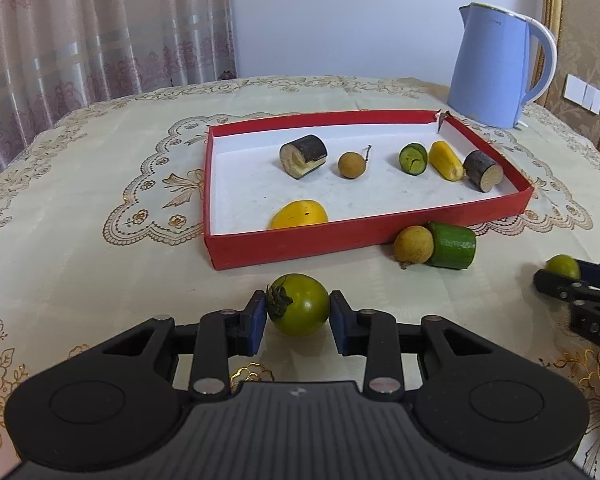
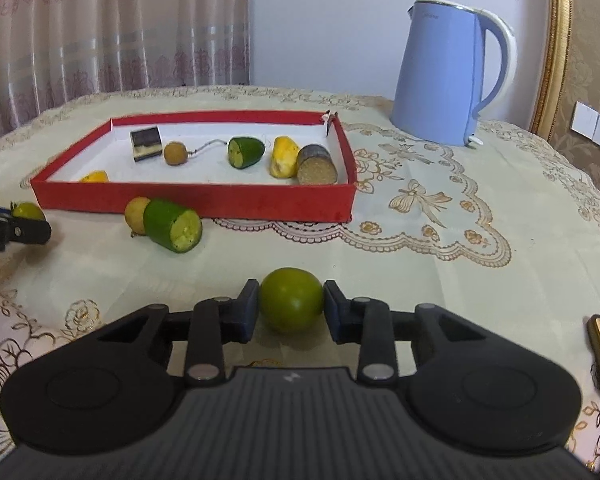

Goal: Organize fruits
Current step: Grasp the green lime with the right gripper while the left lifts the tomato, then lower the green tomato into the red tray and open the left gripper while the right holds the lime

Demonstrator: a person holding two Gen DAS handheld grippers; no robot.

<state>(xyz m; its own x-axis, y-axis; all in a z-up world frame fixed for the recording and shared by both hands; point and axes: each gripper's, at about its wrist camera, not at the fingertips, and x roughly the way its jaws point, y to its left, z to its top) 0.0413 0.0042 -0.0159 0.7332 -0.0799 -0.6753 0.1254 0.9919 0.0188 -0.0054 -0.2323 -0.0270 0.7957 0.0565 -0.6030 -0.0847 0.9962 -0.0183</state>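
The left gripper [image 1: 298,314] has its 2 blue pads pinched on a green tomato [image 1: 299,304], calyx turned toward the left pad — a sideways hold across the round body, likely so it cannot roll out. The right gripper [image 2: 290,307] clamps a second green fruit [image 2: 291,300] the same way; both fruits sit low over the tablecloth [image 1: 100,240]. Just ahead lies the red tray [image 1: 300,242], already holding 6 pieces: cane chunks, a longan, cucumber and yellow pieces. Outside its near wall a loose longan [image 1: 413,243] touches a cucumber piece [image 1: 453,245] — these look still unsorted. A blue kettle [image 1: 496,66] stands behind the tray.
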